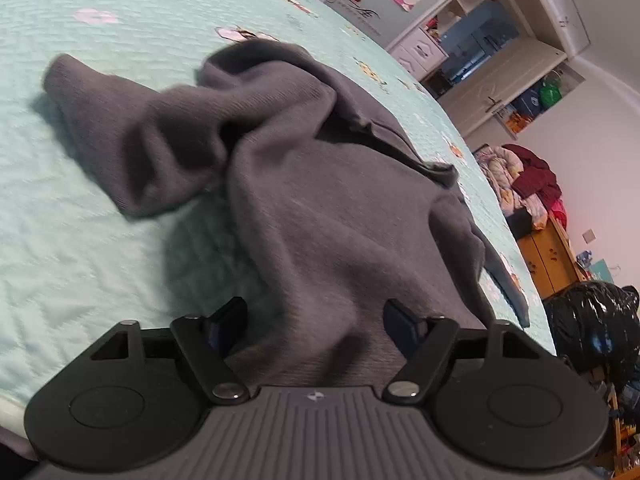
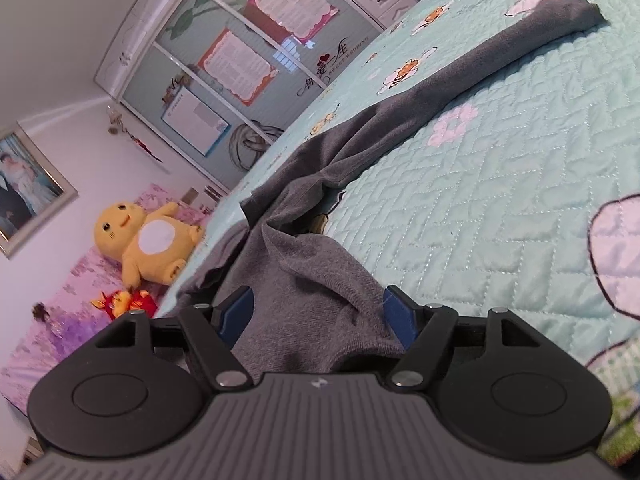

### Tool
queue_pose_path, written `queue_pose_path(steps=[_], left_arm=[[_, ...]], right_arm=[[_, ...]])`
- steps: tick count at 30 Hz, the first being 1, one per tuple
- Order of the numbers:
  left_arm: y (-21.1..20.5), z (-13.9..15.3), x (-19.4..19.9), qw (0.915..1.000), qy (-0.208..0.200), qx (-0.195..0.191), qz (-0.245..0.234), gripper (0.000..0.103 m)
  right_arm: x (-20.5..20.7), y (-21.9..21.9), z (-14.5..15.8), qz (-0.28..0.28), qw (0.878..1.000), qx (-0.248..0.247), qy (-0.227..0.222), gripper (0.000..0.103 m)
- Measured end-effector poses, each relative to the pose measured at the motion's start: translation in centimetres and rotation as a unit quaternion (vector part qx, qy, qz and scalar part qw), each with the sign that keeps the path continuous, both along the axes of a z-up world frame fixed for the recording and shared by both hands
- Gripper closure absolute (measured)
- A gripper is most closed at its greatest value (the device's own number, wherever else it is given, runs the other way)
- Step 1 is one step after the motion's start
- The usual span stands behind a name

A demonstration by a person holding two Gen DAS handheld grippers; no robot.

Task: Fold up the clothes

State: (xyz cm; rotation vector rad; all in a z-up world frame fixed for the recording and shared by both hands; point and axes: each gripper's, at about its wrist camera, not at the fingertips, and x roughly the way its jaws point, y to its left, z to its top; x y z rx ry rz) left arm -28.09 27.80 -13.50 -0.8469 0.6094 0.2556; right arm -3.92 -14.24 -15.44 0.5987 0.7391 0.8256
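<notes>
Both tongs stand apart: left gripper (image 1: 316, 320) and right gripper (image 2: 318, 314) each straddle slack cloth of the grey sweater (image 1: 320, 208), unclamped, rumpled on the mint quilt (image 1: 100, 240); judged pre-fold spreading; next, pinch hem corners, pull flat.

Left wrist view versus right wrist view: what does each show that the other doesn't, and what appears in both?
Only the left wrist view shows a heap of clothes on wooden cabinets and a black plastic bag. Only the right wrist view shows a yellow plush toy and a framed photo. Both show the grey sweater on the mint quilted bedspread, with fabric lying between each gripper's spread fingers: left gripper, right gripper.
</notes>
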Motion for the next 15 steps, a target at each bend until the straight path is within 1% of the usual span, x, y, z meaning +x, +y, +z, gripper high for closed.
queue_pose_path(steps=[1,2,4,5,6,8,9,11,12,13,14,15], left_arm=[[-0.1,0.1,0.0,1.0000,0.001,-0.001,-0.002,0.097],[-0.2,0.1,0.0,1.0000,0.003,-0.003,-0.004,0.100],[-0.1,1.4,-0.9,0.9998,-0.016,0.006,0.007,0.101],[-0.1,2.4,-1.4,0.9995,-0.028,0.012,0.012,0.101],[0.1,3.6,-2.0,0.9990,-0.039,0.016,0.015,0.101],[0.5,6.2,-3.2,0.9976,-0.062,0.028,0.012,0.101],[0.8,7.2,-3.7,0.9971,-0.067,0.035,0.011,0.101],[1.6,8.3,-4.0,0.9972,-0.064,0.038,0.010,0.099],[2.1,7.9,-3.9,0.9980,-0.053,0.032,0.010,0.095],[2.7,7.3,-3.7,0.9988,-0.039,0.026,0.010,0.092],[2.9,6.3,-3.5,0.9995,-0.022,0.018,0.016,0.091],[3.1,5.2,-3.4,0.9997,-0.004,0.009,0.022,0.087]], right_arm=[[0.0,0.4,0.1,0.007,1.000,-0.013,-0.005,0.032],[-0.2,0.8,0.3,0.020,0.999,-0.024,-0.008,0.035],[-0.2,1.1,0.4,0.053,0.998,-0.022,0.009,0.061],[-0.2,1.1,0.5,0.067,0.997,-0.018,0.025,0.090],[-0.4,0.8,0.8,0.071,0.997,-0.013,0.031,0.090],[-1.4,-0.2,2.2,0.080,0.996,0.029,0.030,0.090],[-1.9,-0.7,3.0,0.087,0.994,0.055,0.029,0.090],[-3.0,-1.6,4.8,0.092,0.990,0.101,0.026,0.090],[-3.4,-1.9,5.4,0.091,0.989,0.110,0.024,0.090],[-3.5,-2.1,5.7,0.085,0.990,0.111,0.023,0.090],[-3.4,-2.4,5.6,0.075,0.991,0.106,0.024,0.088],[-3.2,-2.5,5.1,0.065,0.993,0.093,0.025,0.083]])
